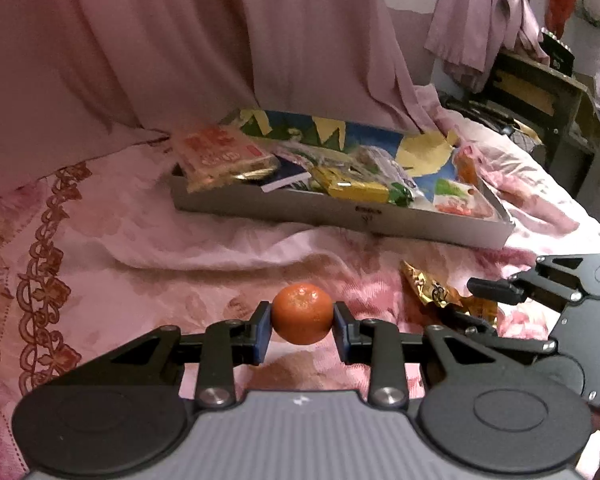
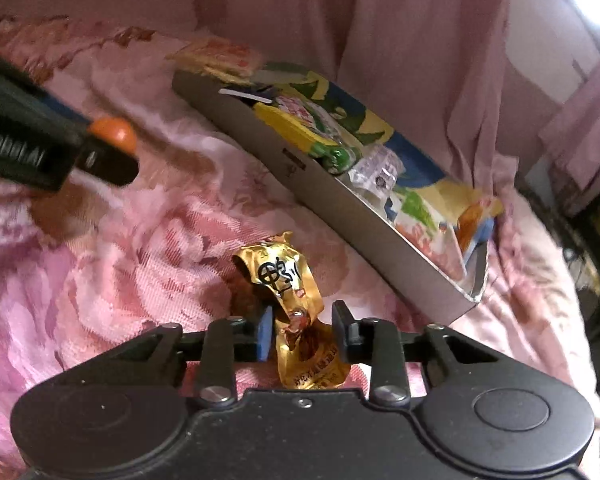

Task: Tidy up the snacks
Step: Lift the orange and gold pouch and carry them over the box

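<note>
A small orange (image 1: 302, 312) sits between the blue pads of my left gripper (image 1: 302, 332), which is shut on it just above the pink floral bedspread (image 1: 140, 264). The same orange (image 2: 114, 132) shows at the upper left of the right wrist view. My right gripper (image 2: 302, 332) has a crumpled gold snack packet (image 2: 292, 292) standing upright between its pads, and they pinch its lower part. From the left wrist view, that gold packet (image 1: 432, 288) and the right gripper (image 1: 476, 304) lie at the right. Behind both is a shallow grey box (image 1: 300, 208) holding several snack packs.
The grey box (image 2: 340, 216) lies on the bed against a pink curtain (image 1: 180, 40). A red-orange pack (image 1: 216, 152) overhangs its left end. A dark shelf (image 1: 540, 100) stands past the bed at the far right.
</note>
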A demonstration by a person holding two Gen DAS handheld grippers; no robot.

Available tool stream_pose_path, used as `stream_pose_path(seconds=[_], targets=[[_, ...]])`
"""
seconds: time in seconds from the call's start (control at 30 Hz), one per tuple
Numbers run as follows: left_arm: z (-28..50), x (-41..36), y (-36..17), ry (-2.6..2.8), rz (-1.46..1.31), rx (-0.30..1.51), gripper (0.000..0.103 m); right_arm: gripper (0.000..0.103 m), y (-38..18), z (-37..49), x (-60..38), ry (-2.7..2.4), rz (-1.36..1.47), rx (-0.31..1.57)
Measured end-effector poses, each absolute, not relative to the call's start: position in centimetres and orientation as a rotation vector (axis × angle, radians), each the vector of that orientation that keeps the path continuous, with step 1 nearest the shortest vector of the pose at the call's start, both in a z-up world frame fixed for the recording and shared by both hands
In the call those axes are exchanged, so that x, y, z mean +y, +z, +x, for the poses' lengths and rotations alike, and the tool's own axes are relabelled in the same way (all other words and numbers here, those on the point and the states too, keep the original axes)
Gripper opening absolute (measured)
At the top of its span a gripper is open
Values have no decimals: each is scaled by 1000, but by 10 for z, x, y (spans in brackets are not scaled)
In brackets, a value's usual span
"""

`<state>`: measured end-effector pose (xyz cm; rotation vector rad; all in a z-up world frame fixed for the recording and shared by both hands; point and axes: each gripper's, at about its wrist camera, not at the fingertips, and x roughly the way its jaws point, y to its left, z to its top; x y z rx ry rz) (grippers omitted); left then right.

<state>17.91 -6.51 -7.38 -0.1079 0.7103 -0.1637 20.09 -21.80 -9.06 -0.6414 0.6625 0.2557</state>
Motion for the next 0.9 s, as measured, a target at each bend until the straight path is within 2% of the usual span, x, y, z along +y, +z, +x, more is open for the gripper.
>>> stream_pose_path(seconds=[0.17, 0.2, 0.5, 0.77, 0.9], targets=[[179, -66, -75, -158, -105, 708, 35, 24, -98, 195, -209, 242, -787, 608], [179, -66, -76, -157, -105, 709, 35, 14, -100, 192, -206, 240, -822, 595], [179, -66, -76, -151, -100, 700, 35, 14, -105, 186, -201, 206, -960, 536], [197, -73, -53, -173, -100, 578, 35, 13, -65, 172, -209, 136, -880, 449], [205, -70, -47, -176, -136, 542, 35, 13, -62, 173, -212, 124, -881, 435]])
